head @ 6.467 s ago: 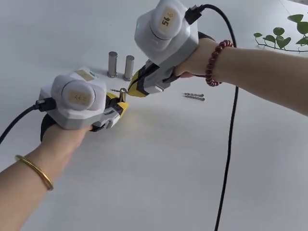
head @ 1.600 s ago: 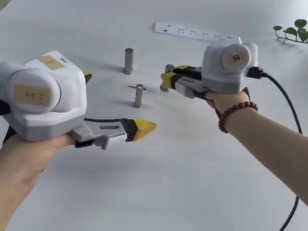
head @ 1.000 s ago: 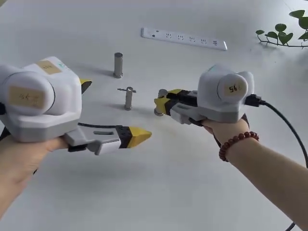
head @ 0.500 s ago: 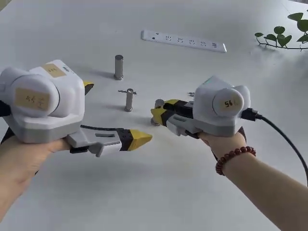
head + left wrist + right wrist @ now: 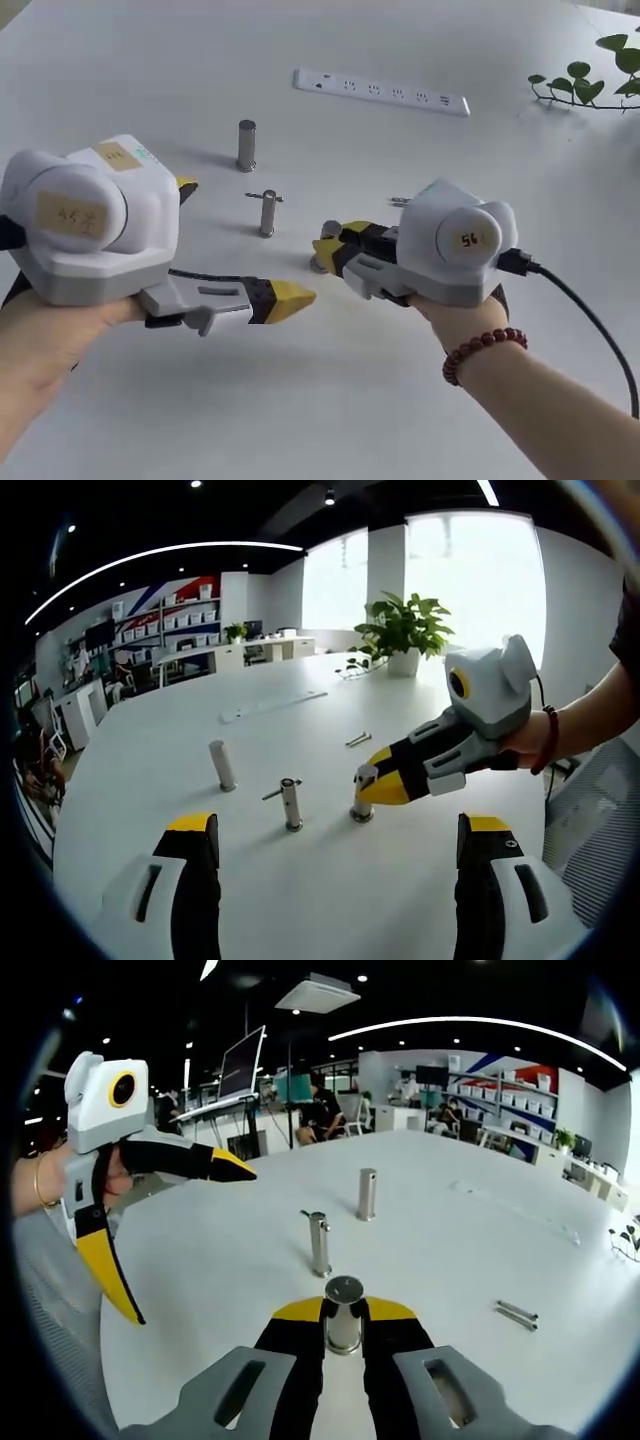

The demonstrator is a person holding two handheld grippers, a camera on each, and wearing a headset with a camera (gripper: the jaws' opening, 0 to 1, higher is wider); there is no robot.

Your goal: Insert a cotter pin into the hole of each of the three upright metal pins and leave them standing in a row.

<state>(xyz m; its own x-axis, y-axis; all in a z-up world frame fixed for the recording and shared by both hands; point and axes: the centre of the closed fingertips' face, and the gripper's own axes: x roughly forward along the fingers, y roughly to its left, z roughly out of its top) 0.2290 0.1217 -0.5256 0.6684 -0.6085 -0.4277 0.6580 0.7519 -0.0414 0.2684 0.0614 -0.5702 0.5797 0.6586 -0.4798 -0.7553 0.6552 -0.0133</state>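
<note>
**A:** Where is the right gripper (image 5: 326, 250)?

**B:** Low over the white table (image 5: 330, 400), pointing away from the person. Its yellow-tipped jaws are closed against the two sides of a short grey metal pin (image 5: 344, 1298), gripping it below the rounded top. The pin stands upright between them, with its foot down at the tabletop. I cannot tell whether it touches.

**A:** And the other two?

**B:** The middle metal pin (image 5: 267, 214) stands on the table just beyond the held one, apart from both grippers. A thin steel cotter pin (image 5: 265, 197) runs through it near the top and sticks out on either side. The far metal pin (image 5: 246, 146) stands upright farther back. The three lie roughly in one line leading away from the right gripper's jaws.

**A:** The left gripper (image 5: 337, 830)?

**B:** Its jaws are spread wide and nothing is between them. It hangs above the table on the person's left. In its own view the three pins sit ahead of the gap, well clear of both tips.

**A:** Anything else on the table?

**B:** Two loose cotter pins (image 5: 517, 1314) lie side by side to the right of the held pin. A long white power strip (image 5: 380, 90) lies farther back, and a green leafy sprig (image 5: 590, 80) is at the far right corner.
</note>
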